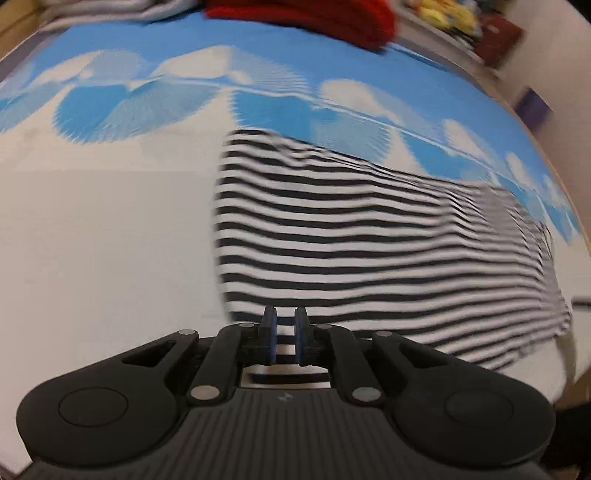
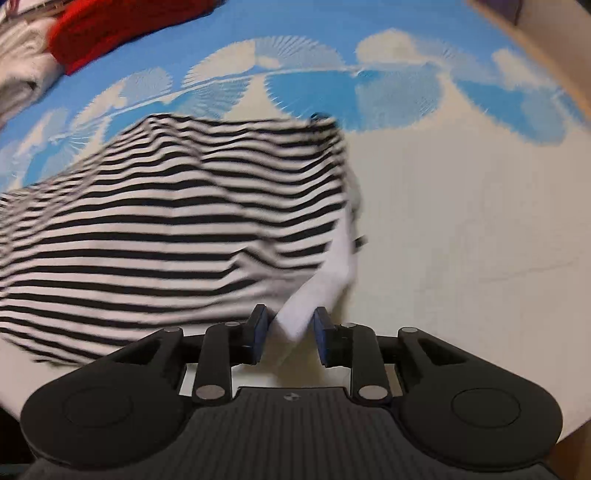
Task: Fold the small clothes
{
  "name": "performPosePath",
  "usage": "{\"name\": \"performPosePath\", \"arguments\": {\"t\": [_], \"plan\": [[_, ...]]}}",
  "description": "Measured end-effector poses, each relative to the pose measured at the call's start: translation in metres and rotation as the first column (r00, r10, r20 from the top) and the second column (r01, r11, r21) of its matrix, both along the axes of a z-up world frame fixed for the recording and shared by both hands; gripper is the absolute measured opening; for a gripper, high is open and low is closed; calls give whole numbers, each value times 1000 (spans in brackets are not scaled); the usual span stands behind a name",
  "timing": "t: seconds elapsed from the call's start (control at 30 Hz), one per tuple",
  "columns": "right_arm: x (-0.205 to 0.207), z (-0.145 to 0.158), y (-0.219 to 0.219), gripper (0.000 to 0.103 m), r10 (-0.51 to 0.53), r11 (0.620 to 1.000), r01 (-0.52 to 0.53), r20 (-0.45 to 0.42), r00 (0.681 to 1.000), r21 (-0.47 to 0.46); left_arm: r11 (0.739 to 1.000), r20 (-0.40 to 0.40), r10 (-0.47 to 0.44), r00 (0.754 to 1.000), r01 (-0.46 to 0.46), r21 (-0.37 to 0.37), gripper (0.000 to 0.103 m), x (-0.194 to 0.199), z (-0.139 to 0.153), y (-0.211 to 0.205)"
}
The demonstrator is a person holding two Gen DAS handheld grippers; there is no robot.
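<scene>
Black-and-white striped shirt spread flat on a counter covered by a blue-and-white cloud-patterned cloth; both views are motion-blurred. Left gripper at the shirt's near edge, jaws close together with a narrow gap through which the stripes show; whether they pinch the fabric cannot be told. Right gripper at the opposite end, jaws apart, a white fold of the shirt lying between them without visible clamping. A red garment and a grey-white garment lie at the far edge.
</scene>
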State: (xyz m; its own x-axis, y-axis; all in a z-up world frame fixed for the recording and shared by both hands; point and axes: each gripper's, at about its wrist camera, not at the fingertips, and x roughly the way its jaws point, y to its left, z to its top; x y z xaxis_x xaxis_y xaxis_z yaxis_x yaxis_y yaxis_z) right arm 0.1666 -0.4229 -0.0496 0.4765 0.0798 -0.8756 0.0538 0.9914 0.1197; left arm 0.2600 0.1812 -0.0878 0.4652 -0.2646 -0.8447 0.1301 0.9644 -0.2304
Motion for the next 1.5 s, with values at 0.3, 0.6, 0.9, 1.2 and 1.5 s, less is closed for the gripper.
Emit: {"name": "performPosePath", "arguments": {"t": [0.3, 0.6, 0.9, 1.2, 1.5], "plan": [[-6, 14, -3, 32, 71, 988, -90, 146, 987, 126, 969, -210, -107, 972, 149, 196, 19, 1, -58, -39], [-7, -45, 24, 41, 253, 961, -266, -153, 955, -71, 990, -66, -39, 997, 47, 133, 21, 11, -24, -36], [-14, 8, 18, 42, 191, 981, -186, 113, 975, -55, 999, 62, -41, 997, 40, 31, 21, 27, -8, -63], [8, -34, 57, 45, 349, 915, -346, -23, 937, -207, 966, 100, -257, 961, 258, -2, 22, 29, -16, -140], [19, -33, 51, 54, 305, 943, -298, 24, 952, -147, 965, -14, -251, 968, 251, 72, 32, 44, -33, -159]]}}
